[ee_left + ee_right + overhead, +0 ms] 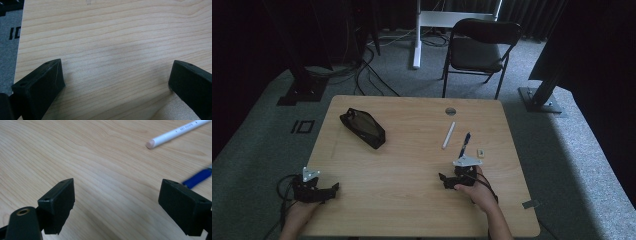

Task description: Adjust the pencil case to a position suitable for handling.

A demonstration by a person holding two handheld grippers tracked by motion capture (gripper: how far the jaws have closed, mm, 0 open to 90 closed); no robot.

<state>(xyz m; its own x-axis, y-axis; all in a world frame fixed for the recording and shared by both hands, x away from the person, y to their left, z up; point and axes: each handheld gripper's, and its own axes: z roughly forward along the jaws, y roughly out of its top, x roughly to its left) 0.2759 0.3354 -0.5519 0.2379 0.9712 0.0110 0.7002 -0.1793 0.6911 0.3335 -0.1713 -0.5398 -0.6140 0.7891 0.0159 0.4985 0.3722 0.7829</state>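
On the wooden table [412,165] a black pencil case [362,128] lies at the back left. To the right of centre lie a white pencil [448,135], a blue pen [465,144] and a small pale eraser [480,152]. My left gripper [331,190] rests at the front left corner, open over bare wood [117,80]. My right gripper [445,180] sits just in front of the pen, jaws wide apart and empty [117,195]. In the right gripper view the white pencil [175,132] lies ahead at upper right, and the blue pen [197,178] lies beside the right jaw.
A round grommet [450,111] is set in the table near its far edge. Beyond the table a dark folding chair [479,50] stands on grey carpet, with cables and black stands around. The table's left edge [20,50] runs close to my left gripper.
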